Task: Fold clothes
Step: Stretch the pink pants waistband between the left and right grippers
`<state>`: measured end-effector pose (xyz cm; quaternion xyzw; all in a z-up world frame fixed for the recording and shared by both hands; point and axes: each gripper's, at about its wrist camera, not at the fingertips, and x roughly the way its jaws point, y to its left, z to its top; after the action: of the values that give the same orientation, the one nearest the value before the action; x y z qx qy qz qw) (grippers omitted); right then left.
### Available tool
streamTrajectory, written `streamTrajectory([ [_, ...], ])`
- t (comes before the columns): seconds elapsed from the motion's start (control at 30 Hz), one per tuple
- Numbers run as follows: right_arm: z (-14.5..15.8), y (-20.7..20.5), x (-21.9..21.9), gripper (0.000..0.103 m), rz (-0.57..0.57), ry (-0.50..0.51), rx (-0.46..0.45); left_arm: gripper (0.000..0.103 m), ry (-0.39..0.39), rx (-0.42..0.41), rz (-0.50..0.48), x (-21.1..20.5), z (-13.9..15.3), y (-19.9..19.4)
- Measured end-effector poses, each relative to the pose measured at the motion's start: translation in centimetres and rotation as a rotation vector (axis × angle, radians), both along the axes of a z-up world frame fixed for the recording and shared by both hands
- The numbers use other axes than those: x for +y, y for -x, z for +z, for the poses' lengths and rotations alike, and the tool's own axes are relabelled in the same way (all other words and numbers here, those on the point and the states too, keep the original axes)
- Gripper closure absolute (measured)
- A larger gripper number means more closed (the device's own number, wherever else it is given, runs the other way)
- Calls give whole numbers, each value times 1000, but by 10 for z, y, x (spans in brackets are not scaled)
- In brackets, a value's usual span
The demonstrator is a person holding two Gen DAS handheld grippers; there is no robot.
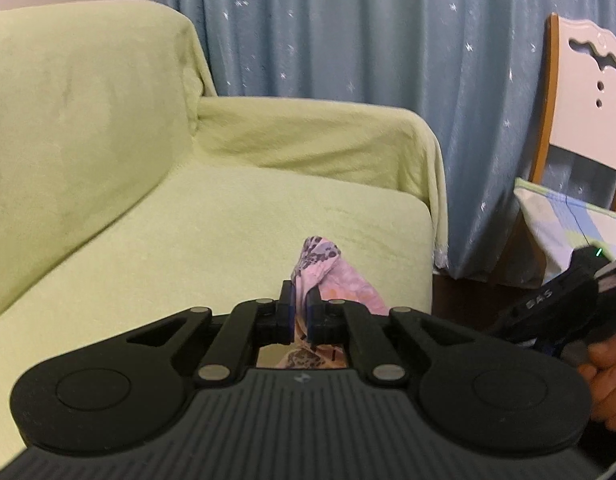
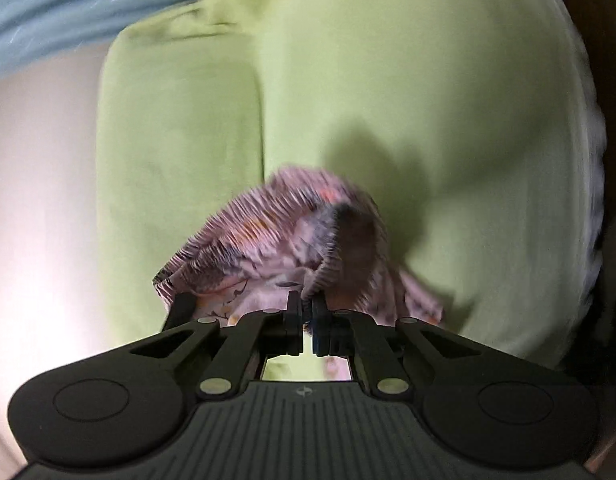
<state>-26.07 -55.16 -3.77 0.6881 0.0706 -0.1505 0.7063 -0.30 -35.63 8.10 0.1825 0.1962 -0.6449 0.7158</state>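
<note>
A pink patterned garment with dark and orange print hangs over the green-covered sofa seat. My left gripper is shut on a bunched edge of it, and cloth rises above the fingers. In the right wrist view my right gripper is shut on a gathered elastic edge of the same garment, which is motion-blurred and lifted off the sofa. Part of the left gripper's finger shows at the cloth's left corner. The right gripper's body and a hand appear at the right of the left wrist view.
The sofa has a backrest and an armrest, all under a pale green cover. A blue curtain hangs behind. A cream wooden chair with a checked cloth stands to the right. Dark floor lies beside the sofa.
</note>
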Motion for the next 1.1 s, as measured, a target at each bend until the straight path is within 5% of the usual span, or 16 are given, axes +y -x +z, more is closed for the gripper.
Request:
streamTrajectory([
  [0.27, 152, 13, -13, 99, 61, 711, 246, 101, 161, -31, 65, 47, 62, -10],
  [0.37, 186, 4, 5, 99, 38, 1010, 375, 101, 187, -55, 70, 58, 77, -6],
  [0.43, 182, -2, 9, 99, 36, 1070, 429, 101, 174, -62, 74, 61, 72, -4],
  [0.57, 114, -4, -6, 93, 133, 796, 460, 101, 81, -31, 105, 65, 31, -6],
  [0.63, 73, 7, -14, 85, 128, 613, 440, 102, 24, -4, 120, 67, 5, -8],
  [0.73, 39, 23, -15, 77, 86, 477, 372, 102, -29, 42, 140, 71, -27, -13],
  [0.9, 0, 32, 1, 22, 44, 370, 307, 102, -43, 96, 163, 72, -46, -26],
  [1.1, -54, 24, 12, 22, -20, 135, 162, 102, -35, 108, 166, 60, -53, -38],
])
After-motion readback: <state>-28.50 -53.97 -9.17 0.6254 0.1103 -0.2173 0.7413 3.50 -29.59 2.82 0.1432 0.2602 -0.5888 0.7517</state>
